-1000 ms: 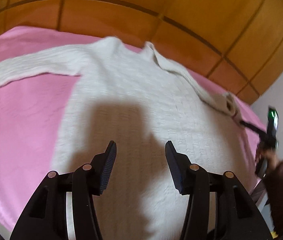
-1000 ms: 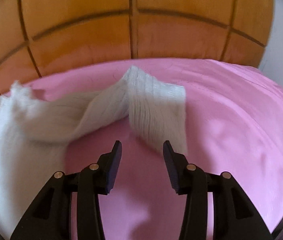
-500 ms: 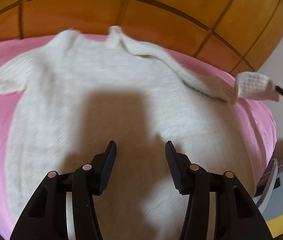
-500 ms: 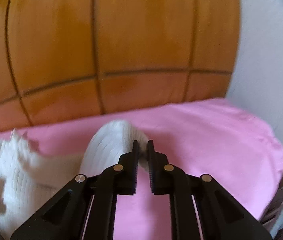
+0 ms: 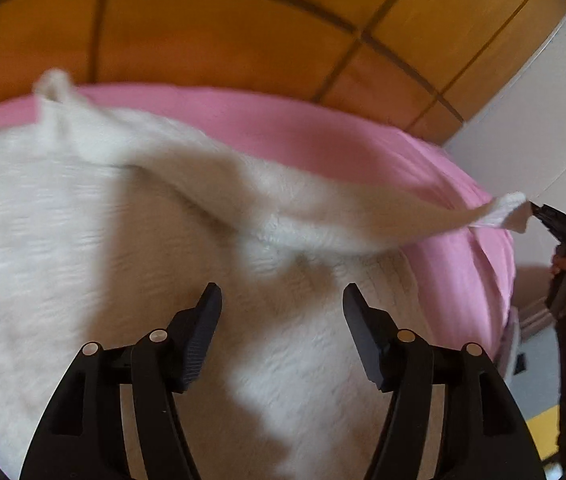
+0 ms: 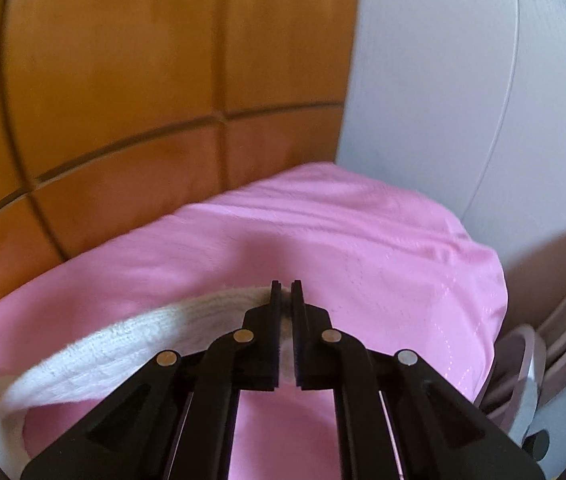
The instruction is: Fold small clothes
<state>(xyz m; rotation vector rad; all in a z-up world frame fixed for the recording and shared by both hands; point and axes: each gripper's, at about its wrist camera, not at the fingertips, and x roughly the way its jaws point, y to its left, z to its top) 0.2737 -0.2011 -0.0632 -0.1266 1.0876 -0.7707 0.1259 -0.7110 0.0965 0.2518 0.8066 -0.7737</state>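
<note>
On the pink bedsheet (image 5: 323, 136) lies a white knitted sweater (image 5: 83, 240), its body spread flat across most of the sheet. The sheet covers a bed that backs onto an orange-brown padded headboard (image 5: 243, 28) with dark seams dividing it into panels. Beside the headboard, on the sheet's far right, stands a pale grey wall (image 6: 463, 80).

Above the sweater's body hovers the left gripper (image 5: 282, 300), its jaws spread wide and holding nothing, casting a shadow on the knit just below.

One sleeve (image 5: 383, 212) rises off the sheet and stretches out toward the sheet's right edge, where the right gripper (image 6: 285, 292) has it clenched by the cuff (image 5: 507, 212). From the right wrist view the jaws are pressed close together with white knit pinched between them, and the sleeve trails back to the left over the pink sheet. Past the sheet's right edge, low down, sit some greyish-mauve curved shapes (image 6: 555, 328) that are too blurred to identify.
</note>
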